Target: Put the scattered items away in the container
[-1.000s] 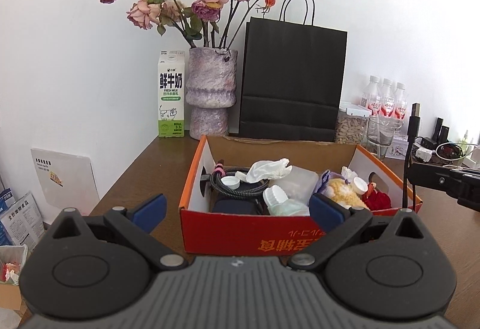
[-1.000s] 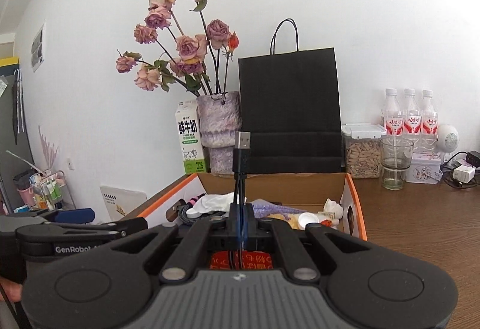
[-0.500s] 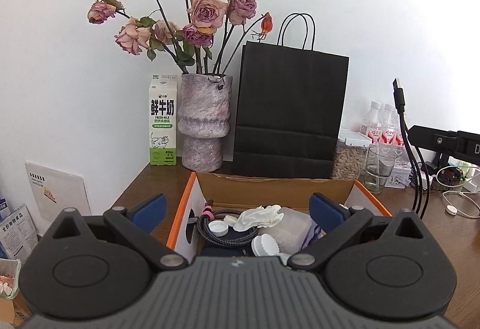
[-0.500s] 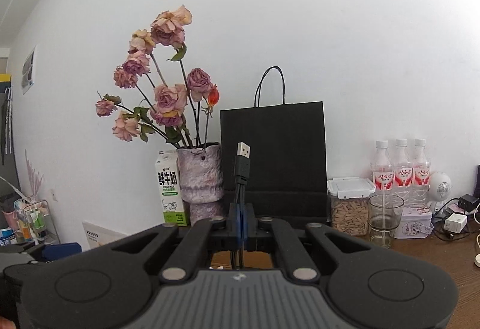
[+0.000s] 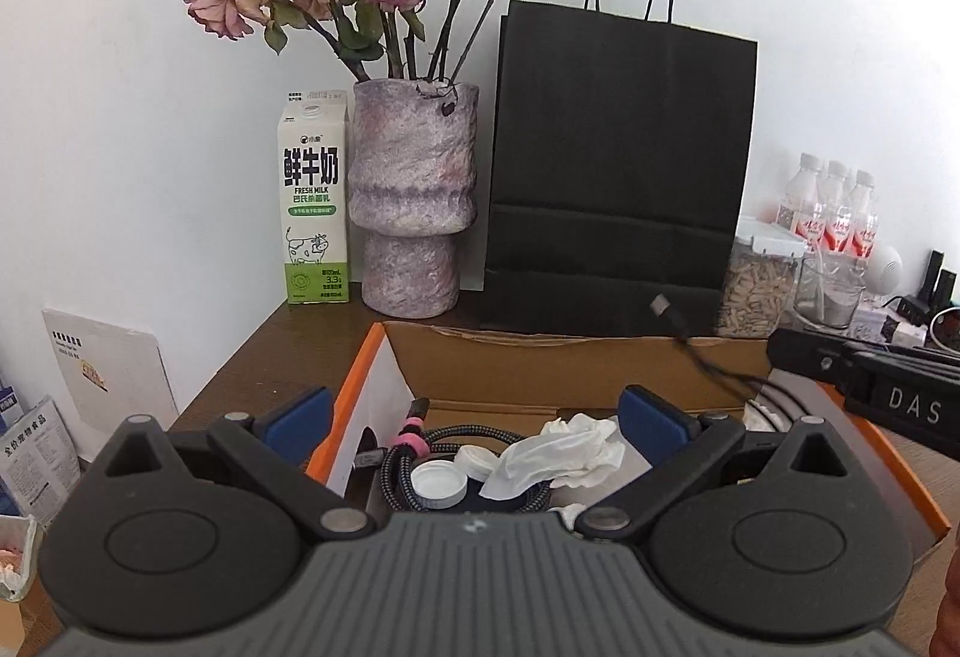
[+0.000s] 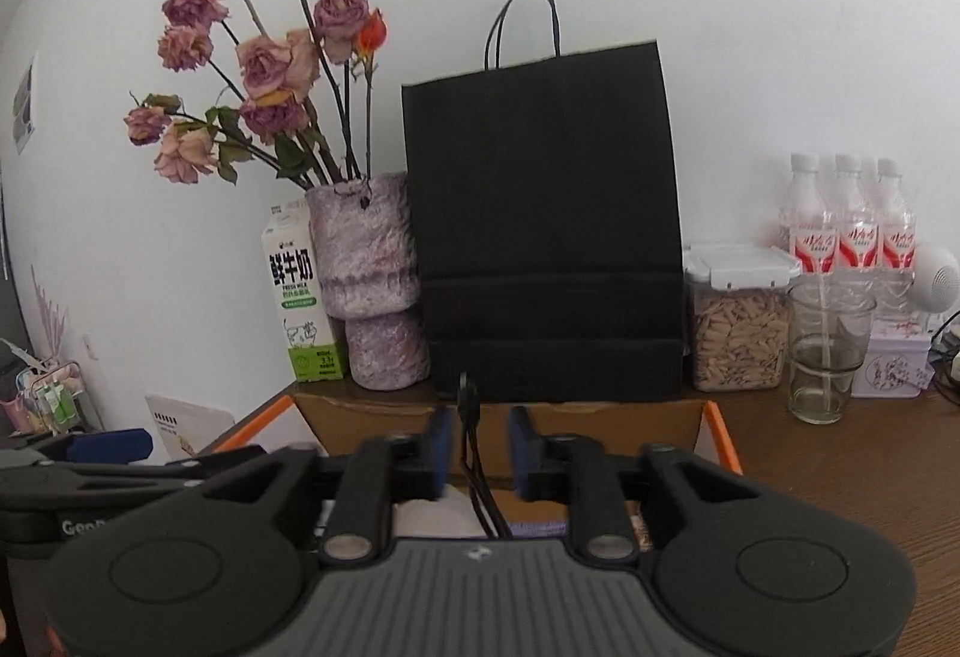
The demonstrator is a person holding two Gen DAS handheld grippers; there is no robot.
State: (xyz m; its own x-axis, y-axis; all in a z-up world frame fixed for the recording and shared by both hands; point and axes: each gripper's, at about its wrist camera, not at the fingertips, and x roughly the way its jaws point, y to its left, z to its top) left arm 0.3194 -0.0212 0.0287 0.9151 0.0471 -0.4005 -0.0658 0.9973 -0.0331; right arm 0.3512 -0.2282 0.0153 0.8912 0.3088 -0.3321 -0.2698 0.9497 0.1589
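An orange cardboard box stands on the brown table, holding a braided cable, white caps, a crumpled tissue and other items. My left gripper is open and empty over the box's near edge. My right gripper has its jaws apart over the box. A black USB cable hangs loose between the jaws, touching neither pad. In the left wrist view the cable droops from the right gripper into the box.
Behind the box stand a black paper bag, a vase of dried roses and a milk carton. At the right are a jar of seeds, a glass and water bottles.
My right gripper has opened and let go of the USB cable, which was gripped upright before and now sags down into the box. Both grippers dropped lower toward the box.
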